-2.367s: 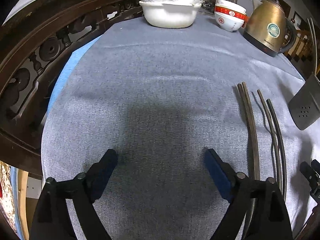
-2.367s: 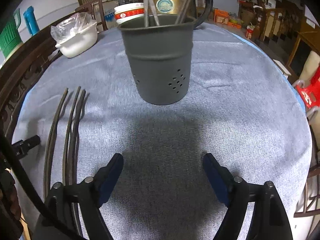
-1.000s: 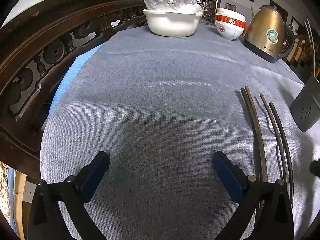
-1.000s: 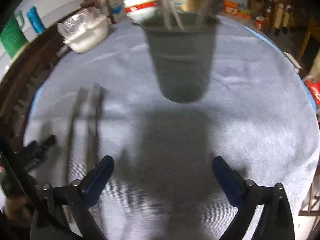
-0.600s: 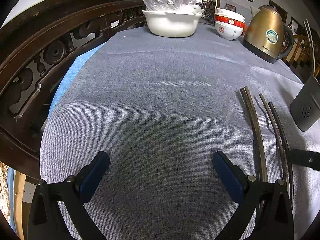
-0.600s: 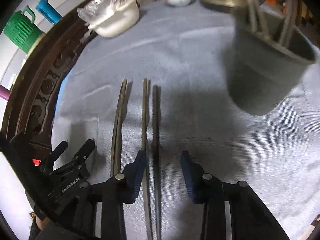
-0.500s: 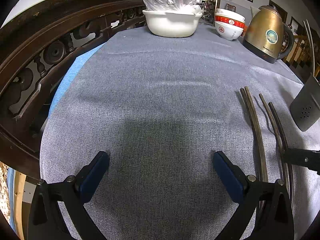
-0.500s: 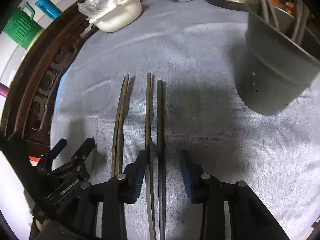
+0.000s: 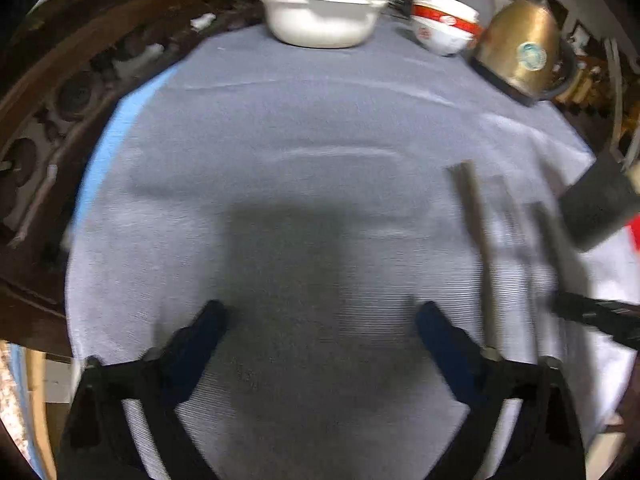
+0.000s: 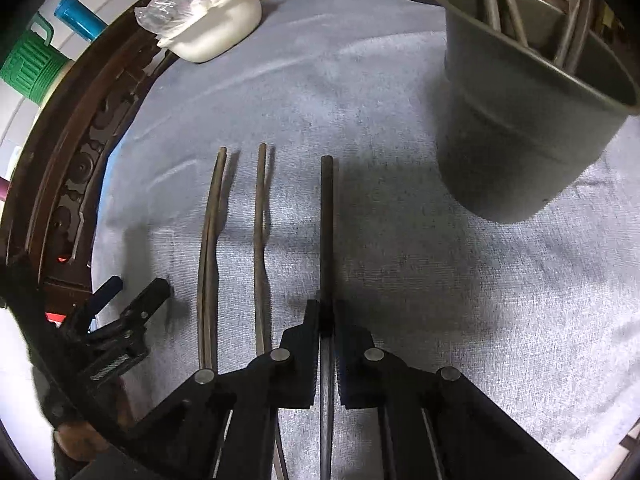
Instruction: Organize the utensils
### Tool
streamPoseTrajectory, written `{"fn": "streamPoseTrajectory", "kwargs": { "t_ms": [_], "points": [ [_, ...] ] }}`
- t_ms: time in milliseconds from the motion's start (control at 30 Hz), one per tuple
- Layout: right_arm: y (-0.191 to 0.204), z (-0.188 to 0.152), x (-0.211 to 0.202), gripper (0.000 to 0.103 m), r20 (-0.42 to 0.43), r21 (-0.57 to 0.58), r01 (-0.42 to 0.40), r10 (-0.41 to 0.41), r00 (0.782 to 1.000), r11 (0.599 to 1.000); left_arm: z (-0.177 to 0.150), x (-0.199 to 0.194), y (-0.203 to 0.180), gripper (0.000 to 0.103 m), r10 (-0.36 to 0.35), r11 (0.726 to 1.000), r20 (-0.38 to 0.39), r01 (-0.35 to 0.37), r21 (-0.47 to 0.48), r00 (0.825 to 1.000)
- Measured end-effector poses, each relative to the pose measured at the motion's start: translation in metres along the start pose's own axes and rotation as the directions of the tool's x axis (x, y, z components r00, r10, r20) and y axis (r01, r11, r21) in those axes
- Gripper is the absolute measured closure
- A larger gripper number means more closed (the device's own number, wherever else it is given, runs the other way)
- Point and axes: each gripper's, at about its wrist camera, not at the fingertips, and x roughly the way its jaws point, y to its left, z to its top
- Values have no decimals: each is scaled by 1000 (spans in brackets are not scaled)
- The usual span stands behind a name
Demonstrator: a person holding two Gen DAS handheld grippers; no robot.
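Note:
My right gripper is shut on a dark chopstick that points away from me, just over the grey cloth. To its left lie a single chopstick and a touching pair of chopsticks. The grey utensil cup stands at the upper right and holds several utensils. In the blurred left wrist view my left gripper is open and empty above bare cloth, with the chopsticks to its right and the cup at the right edge.
A white bowl with a plastic bag, a red-and-white bowl and a gold kettle stand at the far side of the table. A carved dark wooden rail runs along the left. A green jug stands beyond it.
My right gripper has closed on the rightmost chopstick and lifted it slightly to the right, apart from the others. The left gripper has shifted, and its view is now blurred.

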Motion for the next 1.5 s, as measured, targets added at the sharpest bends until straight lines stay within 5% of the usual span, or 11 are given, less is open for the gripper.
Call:
{"fn": "streamPoseTrajectory", "kwargs": {
  "t_ms": [267, 400, 500, 1200, 1400, 1467, 1500],
  "points": [
    [-18, 0, -7, 94, 23, 20, -65, 65, 998, 998, 16, -8, -45, 16, -132, 990, -76, 135, 37, 988],
    [-26, -2, -13, 94, 28, 26, -93, 92, 995, 995, 16, 13, -65, 35, -62, 994, -166, 77, 83, 984],
    [-34, -5, -18, 94, 32, 31, -118, 117, 993, 993, 13, 22, -67, 37, 7, 993, -152, 11, 115, 988],
    [-45, -10, -24, 94, 43, 36, -152, 150, 988, 988, 23, 85, -24, 37, -2, 1000, -180, 3, 5, 984],
    [-34, -4, -22, 94, 24, 23, -122, 121, 992, 992, 34, 108, -26, 62, 6, 1000, -228, -1, 21, 974],
    [-30, 0, -21, 94, 3, 9, -103, 103, 995, 995, 46, 119, -29, 74, -17, 1000, -253, 20, 10, 967],
    [-28, 2, -20, 94, -7, 4, -95, 95, 995, 995, 50, 124, -29, 88, -27, 1000, -263, 30, 6, 964]
  ]
}}
